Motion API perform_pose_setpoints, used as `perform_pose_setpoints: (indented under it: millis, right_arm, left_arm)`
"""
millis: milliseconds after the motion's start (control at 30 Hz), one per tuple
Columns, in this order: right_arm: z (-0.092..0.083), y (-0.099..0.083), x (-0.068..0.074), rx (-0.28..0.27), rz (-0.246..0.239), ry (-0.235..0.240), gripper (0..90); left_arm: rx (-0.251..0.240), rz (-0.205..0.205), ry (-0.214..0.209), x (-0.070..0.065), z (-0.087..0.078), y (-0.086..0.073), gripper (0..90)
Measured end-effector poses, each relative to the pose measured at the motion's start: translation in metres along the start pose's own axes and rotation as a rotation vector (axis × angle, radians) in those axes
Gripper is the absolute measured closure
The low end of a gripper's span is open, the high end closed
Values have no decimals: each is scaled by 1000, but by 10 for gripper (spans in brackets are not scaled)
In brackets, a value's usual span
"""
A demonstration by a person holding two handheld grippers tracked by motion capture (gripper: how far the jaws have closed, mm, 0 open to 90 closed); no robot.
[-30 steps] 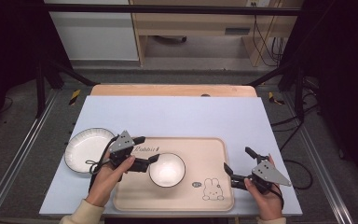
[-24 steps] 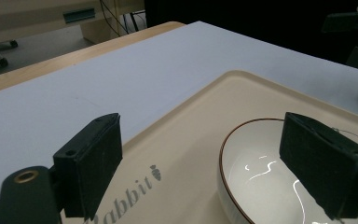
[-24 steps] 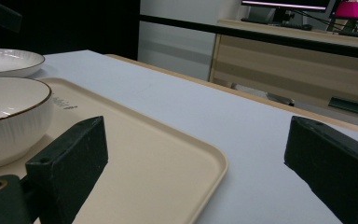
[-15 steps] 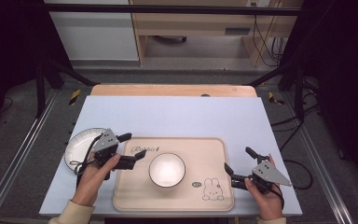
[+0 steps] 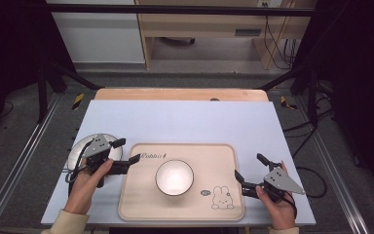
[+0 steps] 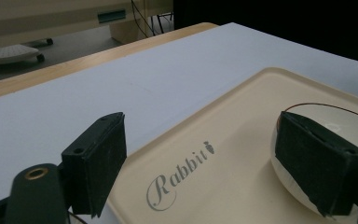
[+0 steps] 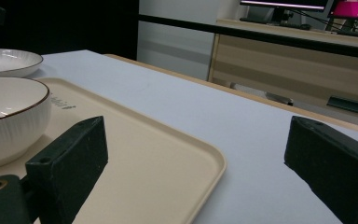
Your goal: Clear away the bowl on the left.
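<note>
At the centre of the high view you have a cream tray (image 5: 136, 204) printed with grey "Rabbit" lettering (image 6: 179, 175) and a small white rabbit drawing (image 5: 222, 197) at its lower right. On it sits a white bowl (image 5: 174, 177) with fine ribbing on its outer wall and a thin brown rim. At the left your white plate (image 5: 80, 146) shows the same ribbed texture. Under them lies a pale blue-grey mat (image 5: 185, 122) over a light wooden table (image 5: 175, 94). Your gripper pads (image 6: 98, 158) are matt black.
</note>
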State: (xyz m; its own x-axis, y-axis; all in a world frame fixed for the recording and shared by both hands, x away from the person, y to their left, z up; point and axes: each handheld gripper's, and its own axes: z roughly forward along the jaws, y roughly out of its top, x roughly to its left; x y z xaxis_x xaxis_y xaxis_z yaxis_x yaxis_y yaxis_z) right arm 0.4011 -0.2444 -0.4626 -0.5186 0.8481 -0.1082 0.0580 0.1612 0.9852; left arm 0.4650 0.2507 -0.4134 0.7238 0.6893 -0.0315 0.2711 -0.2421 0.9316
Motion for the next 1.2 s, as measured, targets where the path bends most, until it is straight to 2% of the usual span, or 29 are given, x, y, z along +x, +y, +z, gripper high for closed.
perform_pose_setpoints:
  millis: [100, 333, 600, 867, 967, 1200]
  right_arm:
    - [0, 0, 0, 0, -1, 1, 62]
    - [0, 0, 0, 0, -2, 1, 62]
    - [0, 0, 0, 1, -3, 2, 62]
    - [0, 0, 1, 1, -2, 3, 62]
    - [0, 0, 1, 2, -4, 4, 62]
    - [0, 0, 1, 2, -3, 5, 62]
  left_arm:
    - [-1, 3, 1, 3, -4, -2, 148]
    - [5, 1, -26, 11, -12, -7, 99]
    - [-10, 10, -33, 17, -22, -17, 67]
    - [-65, -31, -30, 23, -31, -34, 65]
    - [-81, -55, -15, 27, -36, -39, 65]
    - [-98, -62, -13, 31, -40, -44, 65]
